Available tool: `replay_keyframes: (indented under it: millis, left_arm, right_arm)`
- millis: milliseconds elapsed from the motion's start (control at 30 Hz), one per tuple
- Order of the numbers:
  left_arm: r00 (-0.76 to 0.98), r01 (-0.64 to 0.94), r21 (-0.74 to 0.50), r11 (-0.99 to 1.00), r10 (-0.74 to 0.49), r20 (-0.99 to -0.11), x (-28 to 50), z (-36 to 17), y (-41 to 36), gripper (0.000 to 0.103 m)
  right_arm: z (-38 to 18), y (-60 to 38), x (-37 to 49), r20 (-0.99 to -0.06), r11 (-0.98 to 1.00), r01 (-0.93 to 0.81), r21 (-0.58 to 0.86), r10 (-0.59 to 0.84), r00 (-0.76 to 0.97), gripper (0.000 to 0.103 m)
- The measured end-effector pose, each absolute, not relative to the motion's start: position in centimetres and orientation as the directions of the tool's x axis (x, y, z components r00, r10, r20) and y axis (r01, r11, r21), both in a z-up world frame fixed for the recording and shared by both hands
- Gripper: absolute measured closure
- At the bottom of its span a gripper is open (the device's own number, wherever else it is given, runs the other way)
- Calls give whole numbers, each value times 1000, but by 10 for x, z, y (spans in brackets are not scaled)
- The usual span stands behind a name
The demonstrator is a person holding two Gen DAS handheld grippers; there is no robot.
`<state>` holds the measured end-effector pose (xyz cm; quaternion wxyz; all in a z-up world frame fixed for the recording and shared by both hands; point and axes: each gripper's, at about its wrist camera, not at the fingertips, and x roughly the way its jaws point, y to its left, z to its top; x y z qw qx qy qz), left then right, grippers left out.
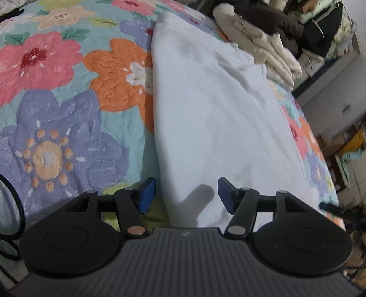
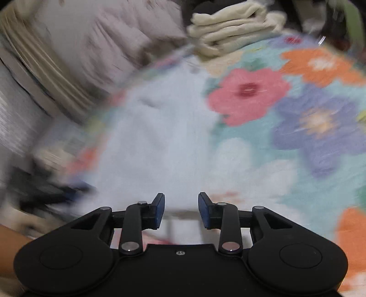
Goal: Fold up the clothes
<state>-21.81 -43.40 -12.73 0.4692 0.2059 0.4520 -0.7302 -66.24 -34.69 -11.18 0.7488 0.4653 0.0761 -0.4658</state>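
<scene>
A: Where is the garment?

B: The white garment (image 1: pixel 212 118) lies on the flowered quilt (image 1: pixel 68 96), folded into a long strip that runs away from the left wrist camera. Its left edge is straight; the far right part shows a few creases and a layered flap.

A: And from the other side?

B: The right wrist view is badly blurred. The white garment (image 2: pixel 155 141) shows there as a pale patch on the flowered quilt (image 2: pixel 286 118), but I cannot make out its edges.

A: What are the grippers doing?

B: The left gripper (image 1: pixel 186 195) hangs over the near end of the garment with its blue pads (image 1: pixel 146 194) spread wide, nothing between them. One finger sits over the quilt just beside the cloth's left edge, the other over the cloth. The right gripper (image 2: pixel 181 211) is also released, pads apart and empty, above the near part of the pale cloth.

A: Anything else around?

B: A stack of folded cream clothes (image 1: pixel 258 45) sits at the far corner of the bed, just beyond the garment, with dark clothing (image 1: pixel 274 20) piled behind it. The cream stack (image 2: pixel 231 27) shows in the right view too. Shelves and clutter (image 1: pixel 331 96) stand beside the bed.
</scene>
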Motion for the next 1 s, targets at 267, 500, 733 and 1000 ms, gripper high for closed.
replay_keyframes:
  millis: [267, 500, 733, 1000]
  left_arm:
    - [-493, 859, -497, -127, -469, -733, -221, -135, -439, 43]
    - [-488, 863, -488, -131, -469, -736, -222, -133, -438, 43]
    - [-468, 878, -453, -151, -464, -752, -228, -132, -438, 42]
    - [-501, 852, -512, -113, -466, -730, -225, -137, -441, 35]
  right_arm:
    - [-135, -370, -645, -652, 36, 850, 526, -625, 430, 51]
    - [-101, -353, -636, -565, 248, 859, 447, -667, 486, 96]
    - [-149, -340, -657, -645, 99, 870, 484, -631, 431, 97]
    - [-128, -353, -645, -691, 154, 889, 431, -577, 435, 70]
